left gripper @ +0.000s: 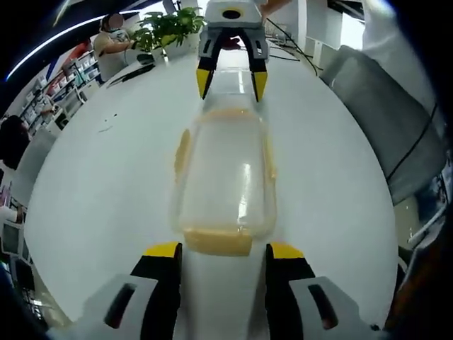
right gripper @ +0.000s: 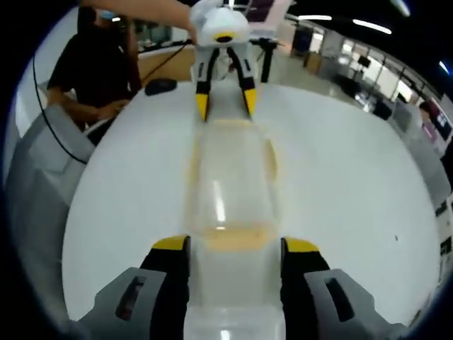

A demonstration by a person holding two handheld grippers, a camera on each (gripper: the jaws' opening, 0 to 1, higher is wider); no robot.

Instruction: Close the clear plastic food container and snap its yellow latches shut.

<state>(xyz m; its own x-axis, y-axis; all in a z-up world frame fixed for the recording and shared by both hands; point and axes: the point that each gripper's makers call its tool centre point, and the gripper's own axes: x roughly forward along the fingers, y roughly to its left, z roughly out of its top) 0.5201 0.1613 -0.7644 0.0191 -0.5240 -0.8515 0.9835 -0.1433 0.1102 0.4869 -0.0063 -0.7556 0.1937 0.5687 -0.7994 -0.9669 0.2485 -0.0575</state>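
clear container (left gripper: 225, 180) with yellow latches (left gripper: 218, 241) lies lidded on the white counter (left gripper: 106, 184) — both grippers' jaws spread apart at its ends.

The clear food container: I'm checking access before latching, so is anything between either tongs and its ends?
Nothing visible. The left tongs and right tongs face opposite ends of the clear food container on the white table.

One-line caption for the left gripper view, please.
Left gripper open at the near yellow latch of the clear container on the white table; right gripper faces it.
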